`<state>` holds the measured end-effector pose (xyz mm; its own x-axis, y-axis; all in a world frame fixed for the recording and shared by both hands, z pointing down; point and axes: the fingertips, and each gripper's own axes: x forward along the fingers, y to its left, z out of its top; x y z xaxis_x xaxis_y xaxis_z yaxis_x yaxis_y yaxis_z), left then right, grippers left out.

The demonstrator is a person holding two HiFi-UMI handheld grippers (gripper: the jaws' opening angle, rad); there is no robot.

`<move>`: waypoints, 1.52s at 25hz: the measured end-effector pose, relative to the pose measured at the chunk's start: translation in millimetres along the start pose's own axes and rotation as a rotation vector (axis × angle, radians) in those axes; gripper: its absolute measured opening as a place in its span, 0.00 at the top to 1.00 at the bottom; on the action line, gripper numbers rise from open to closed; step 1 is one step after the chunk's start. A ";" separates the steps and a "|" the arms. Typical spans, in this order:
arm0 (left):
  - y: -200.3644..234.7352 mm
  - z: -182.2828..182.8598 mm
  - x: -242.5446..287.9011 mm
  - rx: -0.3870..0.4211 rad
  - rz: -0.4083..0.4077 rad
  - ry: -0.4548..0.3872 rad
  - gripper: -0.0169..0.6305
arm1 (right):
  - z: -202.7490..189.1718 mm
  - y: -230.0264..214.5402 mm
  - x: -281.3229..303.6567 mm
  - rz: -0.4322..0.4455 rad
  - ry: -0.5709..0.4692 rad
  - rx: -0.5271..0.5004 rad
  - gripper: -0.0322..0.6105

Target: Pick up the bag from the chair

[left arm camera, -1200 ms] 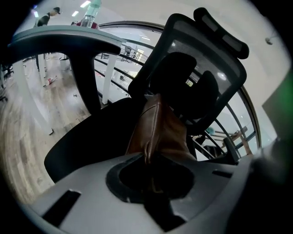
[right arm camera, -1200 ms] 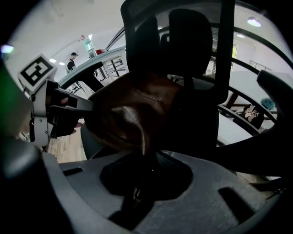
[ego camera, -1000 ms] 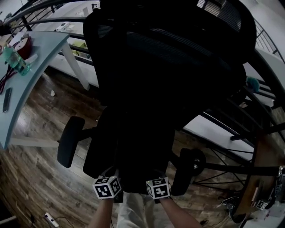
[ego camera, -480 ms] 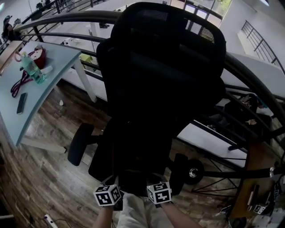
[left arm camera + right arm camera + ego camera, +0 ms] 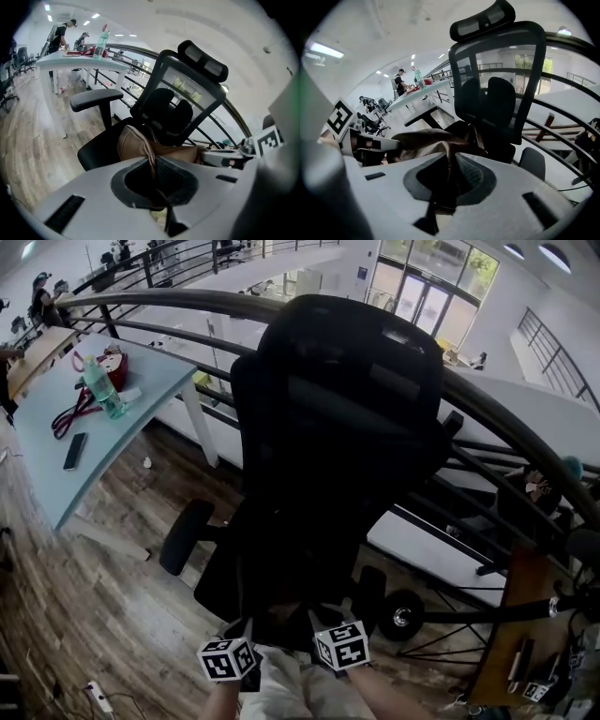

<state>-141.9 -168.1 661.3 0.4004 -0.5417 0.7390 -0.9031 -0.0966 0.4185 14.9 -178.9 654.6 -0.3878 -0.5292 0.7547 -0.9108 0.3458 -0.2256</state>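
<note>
A black mesh office chair [image 5: 337, 437] fills the head view. On its seat lies a brown bag [image 5: 135, 142], which also shows in the right gripper view as brown bag [image 5: 424, 139]. The head view is too dark to show it. My left gripper [image 5: 153, 174] is shut on a brown strap [image 5: 151, 157] of the bag, at the seat's front edge. My right gripper [image 5: 449, 180] is shut on another strap [image 5: 450, 159], close beside the left. Their marker cubes, left [image 5: 227, 659] and right [image 5: 342, 645], sit side by side.
A light blue table [image 5: 56, 474] at the left carries a green bottle [image 5: 101, 390], a phone [image 5: 75, 450] and a red thing [image 5: 114, 367]. A curved railing [image 5: 506, 418] runs behind the chair. An armrest [image 5: 185, 535] juts left. A wooden desk [image 5: 506, 634] stands at the right.
The head view has tilted upward and brightened, showing more of the railing and hall. Both grippers stay together at the seat's front edge; the right cube sits slightly higher than the left.
</note>
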 end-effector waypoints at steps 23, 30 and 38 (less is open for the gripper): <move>-51.4 23.3 -112.5 0.044 -0.007 -0.212 0.95 | 44.2 37.9 -108.2 0.106 -0.180 -0.097 0.88; -63.9 31.6 -133.3 0.052 -0.003 -0.254 0.95 | 57.4 41.8 -127.9 0.121 -0.232 -0.113 0.88; -74.4 35.8 -149.7 0.053 -0.003 -0.297 0.95 | 65.7 44.8 -149.1 0.138 -0.285 -0.129 0.88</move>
<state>-140.3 -109.8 500.6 0.3467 -0.7614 0.5477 -0.9120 -0.1373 0.3865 22.6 -135.4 491.5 -0.5466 -0.6596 0.5159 -0.8287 0.5147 -0.2198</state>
